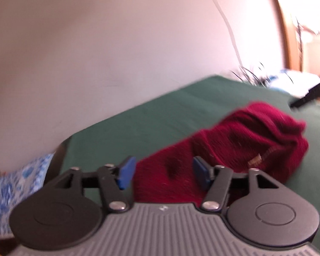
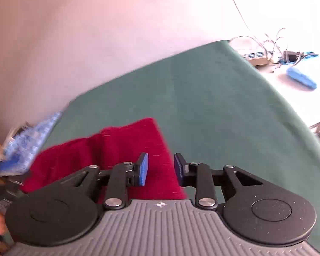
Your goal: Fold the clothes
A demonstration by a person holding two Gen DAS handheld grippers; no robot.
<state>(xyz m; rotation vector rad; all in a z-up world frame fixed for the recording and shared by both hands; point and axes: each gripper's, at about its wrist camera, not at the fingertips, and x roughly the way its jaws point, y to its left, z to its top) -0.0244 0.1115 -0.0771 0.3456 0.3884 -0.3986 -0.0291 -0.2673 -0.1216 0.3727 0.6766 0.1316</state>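
Note:
A dark red knitted garment point(image 1: 234, 145) lies bunched on a green cloth-covered table point(image 1: 138, 123). Its far end is heaped up, and a small tan label shows on it. My left gripper point(image 1: 163, 173) is open just above the near part of the garment, with the blue pads apart and nothing between them. In the right wrist view the same red garment point(image 2: 117, 147) lies flatter, with a straight right edge. My right gripper point(image 2: 161, 168) is open above that edge, pads apart and empty. The green table point(image 2: 213, 106) stretches beyond it.
A pale wall stands behind the table. A blue and white patterned cloth point(image 1: 15, 183) lies off the table's left end and also shows in the right wrist view point(image 2: 27, 140). Cables, a white device point(image 2: 256, 55) and a blue object point(image 2: 301, 77) lie on a white surface at the right.

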